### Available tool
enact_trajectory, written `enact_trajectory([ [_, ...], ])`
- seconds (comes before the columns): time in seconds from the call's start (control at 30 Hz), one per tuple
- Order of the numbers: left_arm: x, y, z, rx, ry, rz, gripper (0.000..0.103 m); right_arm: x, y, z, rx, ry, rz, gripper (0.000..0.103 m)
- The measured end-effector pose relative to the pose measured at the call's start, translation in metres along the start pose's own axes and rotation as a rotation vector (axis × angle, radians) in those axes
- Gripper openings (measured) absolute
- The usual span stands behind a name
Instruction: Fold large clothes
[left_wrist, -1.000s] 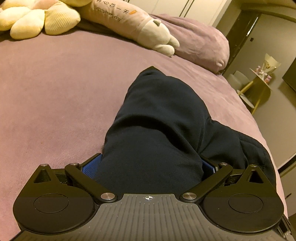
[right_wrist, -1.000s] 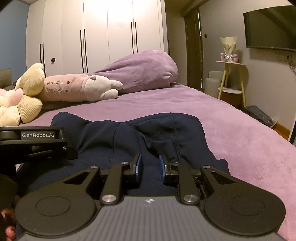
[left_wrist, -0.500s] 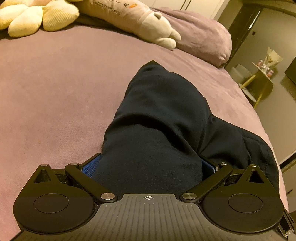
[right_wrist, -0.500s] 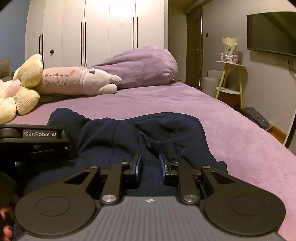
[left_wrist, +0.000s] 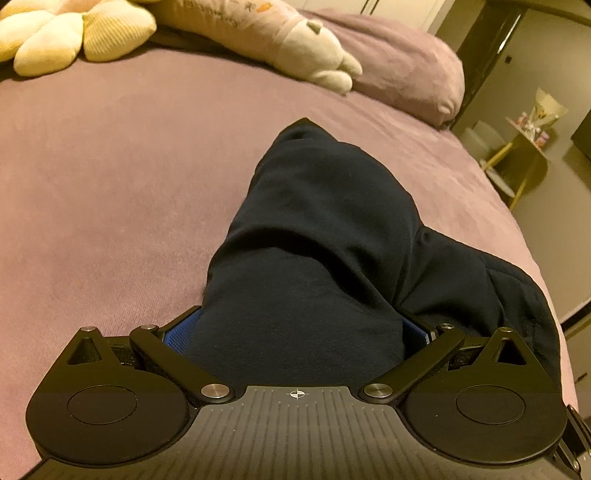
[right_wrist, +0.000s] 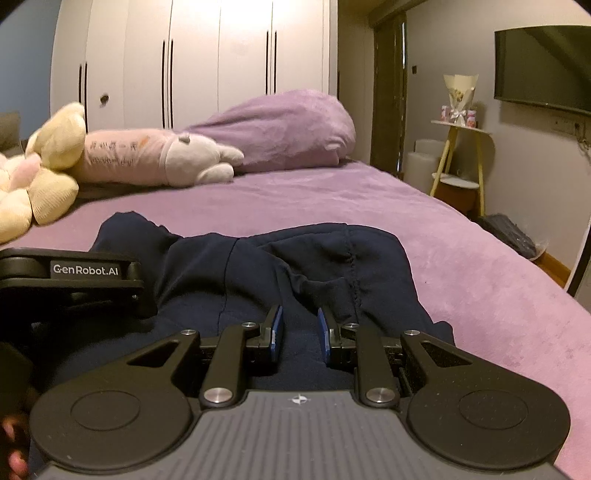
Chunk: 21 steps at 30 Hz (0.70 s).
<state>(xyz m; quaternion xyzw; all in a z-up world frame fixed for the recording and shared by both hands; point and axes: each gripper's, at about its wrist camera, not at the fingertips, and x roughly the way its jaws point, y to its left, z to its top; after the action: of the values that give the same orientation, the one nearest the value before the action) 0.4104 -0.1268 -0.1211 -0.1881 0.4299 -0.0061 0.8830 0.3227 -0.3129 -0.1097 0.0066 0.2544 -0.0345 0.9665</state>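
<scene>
A dark navy garment (left_wrist: 325, 229) lies bunched on the purple bed (left_wrist: 110, 192). My left gripper (left_wrist: 299, 328) has its jaws spread wide, and a thick fold of the garment fills the gap between the blue pads. In the right wrist view the same garment (right_wrist: 258, 266) spreads ahead. My right gripper (right_wrist: 299, 328) has its jaws narrowly parted over the cloth near its front edge; whether they pinch a fold is hidden. The left gripper's body (right_wrist: 74, 280) shows at the left of that view.
Plush toys (right_wrist: 155, 158) and a purple pillow (right_wrist: 288, 133) lie at the head of the bed. White wardrobes (right_wrist: 221, 62) stand behind. A yellow side table (right_wrist: 461, 155) and a wall TV (right_wrist: 543, 62) are right of the bed's edge.
Both grippers have shifted slightly forward and down over the garment. The jaws keep the same openings. The cloth has barely moved.
</scene>
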Motion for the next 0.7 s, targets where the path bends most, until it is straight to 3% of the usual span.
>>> enact_trajectory([
  [0.1, -0.008, 0.0, 0.014, -0.007, 0.072, 0.004, 0.103, 0.0, 0.003, 0.021, -0.024, 0.092, -0.001, 0.021],
  [0.17, -0.018, -0.002, 0.015, 0.012, 0.068, 0.02, 0.103, -0.003, 0.001, 0.037, -0.012, 0.149, 0.017, 0.023],
  [0.27, -0.019, -0.002, 0.006, 0.003, 0.039, 0.02, 0.103, -0.016, -0.002, 0.038, -0.003, 0.126, 0.024, 0.035],
  [0.47, 0.0, 0.001, -0.01, 0.01, -0.017, 0.02, 0.103, -0.004, 0.0, 0.006, -0.034, 0.053, -0.003, 0.035],
  [0.7, -0.006, 0.002, 0.006, 0.03, 0.048, 0.004, 0.103, -0.003, -0.005, 0.018, -0.019, 0.103, 0.024, 0.037],
])
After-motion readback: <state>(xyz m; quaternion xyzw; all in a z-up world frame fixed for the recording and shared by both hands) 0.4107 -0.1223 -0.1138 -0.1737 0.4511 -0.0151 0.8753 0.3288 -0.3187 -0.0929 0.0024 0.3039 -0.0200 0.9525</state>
